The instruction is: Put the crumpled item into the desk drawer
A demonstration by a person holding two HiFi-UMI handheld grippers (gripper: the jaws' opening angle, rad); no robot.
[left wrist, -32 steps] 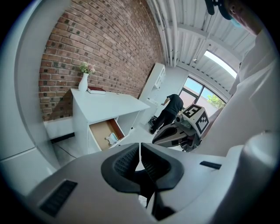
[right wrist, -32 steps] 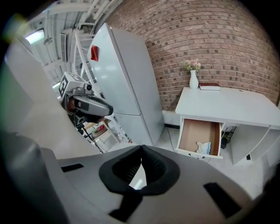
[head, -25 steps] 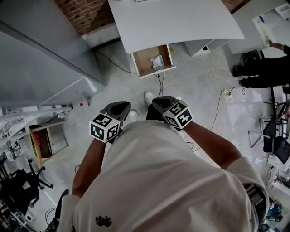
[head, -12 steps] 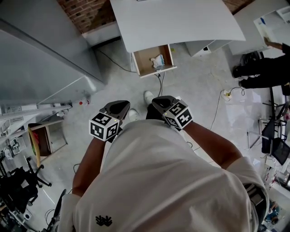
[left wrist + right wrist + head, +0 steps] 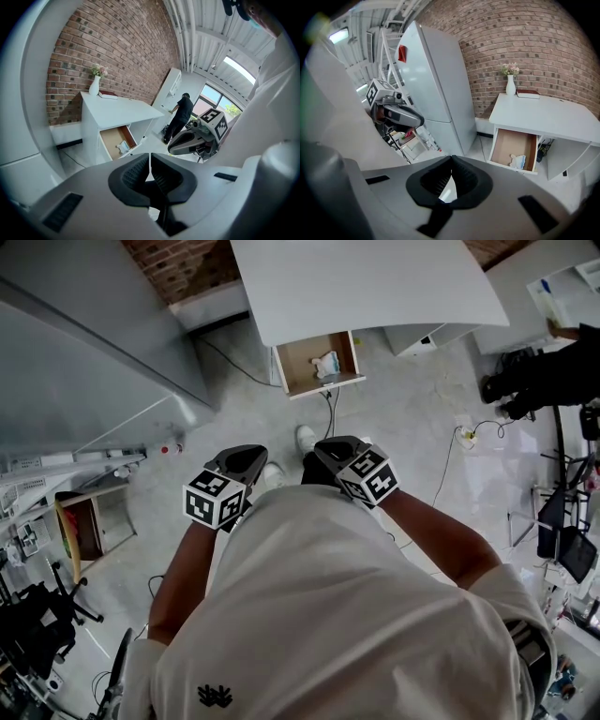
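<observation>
The desk drawer (image 5: 317,364) stands pulled open under the white desk top (image 5: 366,282). A crumpled white and pale blue item (image 5: 325,363) lies inside it, also seen as a crumpled item (image 5: 123,147) in the left gripper view and a crumpled item (image 5: 517,161) in the right gripper view. My left gripper (image 5: 244,457) and right gripper (image 5: 335,448) are held close to the person's body, well back from the drawer. Both are shut with nothing between the jaws, as the left gripper (image 5: 150,161) and right gripper (image 5: 451,171) show in their own views.
A tall grey fridge (image 5: 436,84) stands left of the desk. A white vase (image 5: 510,84) and a book sit on the desk top. A person in black (image 5: 553,381) is at the right. Cables (image 5: 330,409) lie on the floor below the drawer.
Both grippers stay shut and in place. The person in black at the right edge has shifted a little.
</observation>
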